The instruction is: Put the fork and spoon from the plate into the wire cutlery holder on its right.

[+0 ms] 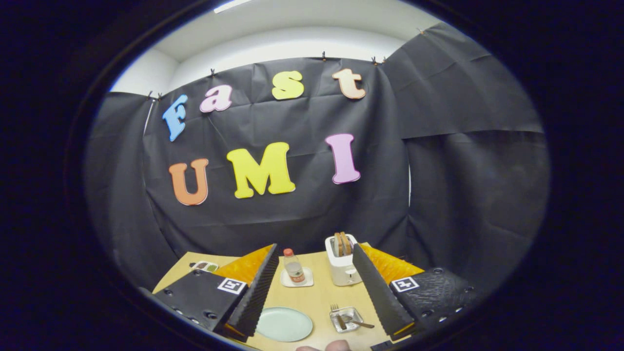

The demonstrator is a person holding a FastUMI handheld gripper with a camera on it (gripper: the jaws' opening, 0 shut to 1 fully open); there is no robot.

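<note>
My gripper [315, 248] is held high above the wooden table [319, 292], open, with nothing between its fingers. Down between the fingers lies a pale green plate [284, 323], and its surface looks bare. Just to its right sits the small shiny wire cutlery holder [347, 319]. A fork [336, 313] rests in the holder with its tines pointing away from me. A brown-handled spoon [361, 323] lies across it, the handle sticking out to the right.
A white toaster [342, 265] with bread slices stands at the back of the table. Left of it a small bottle [294, 266] stands on a white coaster. A small dish [204, 266] sits at the far left corner. A person's fingertips [324, 347] show at the near edge.
</note>
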